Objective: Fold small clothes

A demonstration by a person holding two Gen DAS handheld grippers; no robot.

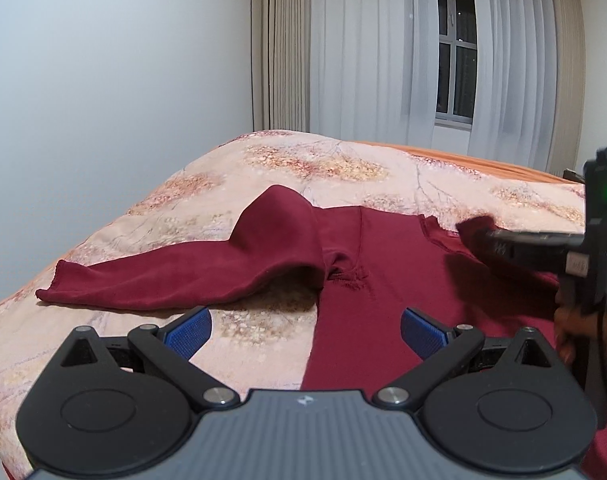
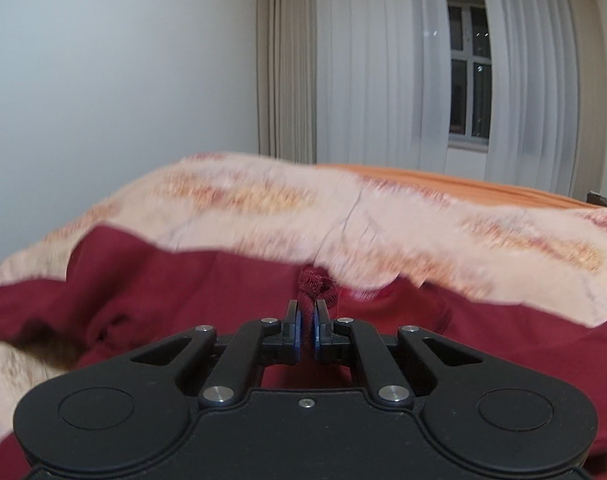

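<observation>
Right gripper (image 2: 308, 312) pinches maroon top (image 2: 223, 292), left gripper (image 1: 305, 322) agape

Plain white wall (image 1: 103, 80); beige and sheer curtains (image 1: 363, 48) over dark window (image 1: 457, 52); floral bedspread (image 1: 303, 160) on bed.

No words, brands or numbers can be read anywhere. The left gripper (image 1: 305, 330) carries only a small pale mark on its grey body, too small to make out. On the right gripper (image 1: 479, 236), seen from the left wrist camera, a pale label on its side and a small white mark on its finger are both blurred past reading.
</observation>
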